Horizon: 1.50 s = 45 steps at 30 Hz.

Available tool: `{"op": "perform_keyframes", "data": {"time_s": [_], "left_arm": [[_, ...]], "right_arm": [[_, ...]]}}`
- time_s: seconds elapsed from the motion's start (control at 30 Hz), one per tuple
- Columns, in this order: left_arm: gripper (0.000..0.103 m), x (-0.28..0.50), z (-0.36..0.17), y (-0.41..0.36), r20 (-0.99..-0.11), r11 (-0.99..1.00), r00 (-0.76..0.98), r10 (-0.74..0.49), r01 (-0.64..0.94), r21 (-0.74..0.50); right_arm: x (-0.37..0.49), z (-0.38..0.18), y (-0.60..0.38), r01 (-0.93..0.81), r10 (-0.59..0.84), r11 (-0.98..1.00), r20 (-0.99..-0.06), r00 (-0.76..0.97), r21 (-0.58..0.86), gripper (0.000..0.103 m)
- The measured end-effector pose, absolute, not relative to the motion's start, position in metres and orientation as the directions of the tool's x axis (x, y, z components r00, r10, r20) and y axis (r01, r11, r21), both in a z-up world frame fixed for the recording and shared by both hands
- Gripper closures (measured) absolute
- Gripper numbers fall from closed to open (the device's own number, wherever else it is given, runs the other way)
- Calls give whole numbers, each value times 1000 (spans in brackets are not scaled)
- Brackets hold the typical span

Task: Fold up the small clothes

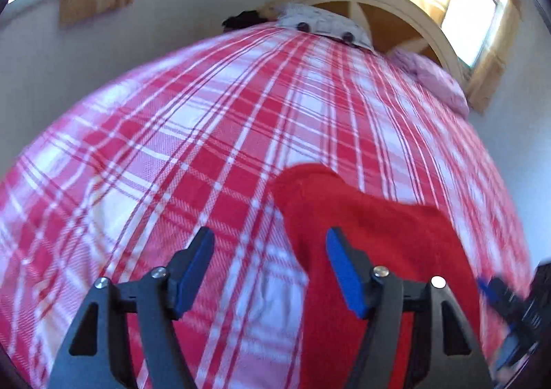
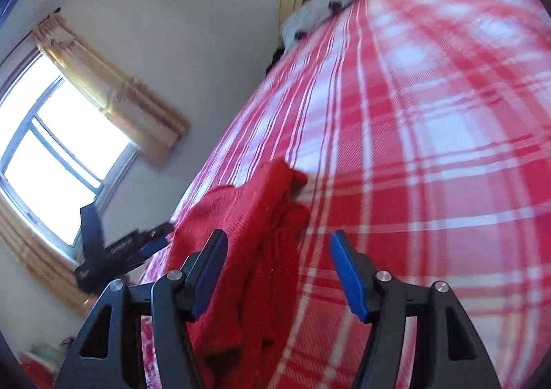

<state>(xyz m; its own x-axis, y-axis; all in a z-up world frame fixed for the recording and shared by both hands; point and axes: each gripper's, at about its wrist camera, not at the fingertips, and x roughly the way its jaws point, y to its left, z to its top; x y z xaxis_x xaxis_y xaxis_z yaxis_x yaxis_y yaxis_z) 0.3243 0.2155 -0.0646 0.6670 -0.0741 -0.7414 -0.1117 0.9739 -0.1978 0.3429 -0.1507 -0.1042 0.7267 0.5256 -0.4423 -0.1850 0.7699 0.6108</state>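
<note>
A red knitted garment [image 1: 372, 223] lies bunched on the red and white plaid bedspread [image 1: 193, 134]. My left gripper [image 1: 270, 247] hovers over the garment's left edge with its blue pads apart; nothing sits between them. In the right wrist view the same garment [image 2: 255, 216] is folded over in thick layers, and my right gripper [image 2: 279, 251] is open above it, its left finger over the cloth, pads not pressing. Each gripper shows in the other's view: the right gripper [image 1: 509, 303] at the edge, the left gripper [image 2: 117, 247] beside the garment.
A white patterned pillow [image 1: 323, 23] and a pink cloth [image 1: 434, 79] lie at the head of the bed by the arched headboard [image 1: 396, 6]. A dark item [image 1: 241, 20] sits beside the pillow. A white wall [image 2: 193, 44] and a curtained window [image 2: 58, 147] run along the bed's side.
</note>
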Motion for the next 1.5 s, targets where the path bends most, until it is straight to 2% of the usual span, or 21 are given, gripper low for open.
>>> {"op": "perform_keyframes", "data": {"time_s": [0.03,0.07,0.2,0.3,0.37,0.43,0.6,0.73,0.8,0.83,0.87,0.97,1.0,1.07,1.17,1.27,1.43,1.5], "left_arm": [[34,311,-61,202,-732,983,678,-59,-88,-161],[34,303,-59,198,-726,986,686,-52,-78,-144],[34,275,-64,163,-733,994,680,-13,-72,-83],[33,269,-78,147,-746,995,662,72,-97,10],[31,263,-89,143,-730,990,671,129,-126,59],[31,261,-89,143,-715,988,684,143,-142,62],[29,254,-86,141,-710,981,679,187,-161,104],[29,236,-85,135,-693,977,690,211,-180,118],[24,227,-85,133,-678,971,697,234,-196,133],[24,223,-84,132,-670,968,700,248,-203,147],[24,220,-83,130,-667,967,700,254,-202,155],[23,209,-79,128,-668,970,704,242,-189,152],[19,205,-77,128,-668,972,707,232,-186,141],[12,194,-74,129,-667,976,714,212,-185,113],[11,175,-68,126,-637,976,740,216,-187,114],[1,154,-60,122,-592,968,766,251,-204,146],[0,131,-52,120,-565,969,787,247,-214,125],[0,127,-54,119,-580,968,775,252,-210,141]], "right_arm": [[335,-97,-147,-203,516,786,-437,737,584,56],[328,-91,-140,-230,523,792,-434,734,566,61],[315,-82,-95,-352,574,803,-468,672,480,66],[305,-91,-68,-384,531,847,-535,658,369,67],[304,-111,-59,-328,468,884,-614,636,334,66],[301,-118,-61,-321,468,883,-591,657,343,66],[285,-113,-54,-312,421,907,-618,664,283,66],[263,-114,-55,-282,400,916,-604,689,285,56],[266,-117,-56,-260,381,924,-619,687,281,41],[264,-124,-55,-235,365,930,-655,662,282,22],[263,-130,-57,-212,369,928,-677,637,306,20],[250,-128,-70,-180,388,912,-634,668,369,20],[246,-125,-72,-168,382,912,-628,678,374,20],[231,-117,-77,-138,341,924,-602,722,357,20],[205,-101,-79,-131,296,938,-546,784,321,20],[179,-84,-75,-128,246,957,-493,835,261,20],[138,-69,-60,-64,99,993,-394,914,101,20],[134,-70,-53,-64,82,996,-405,911,58,17]]}}
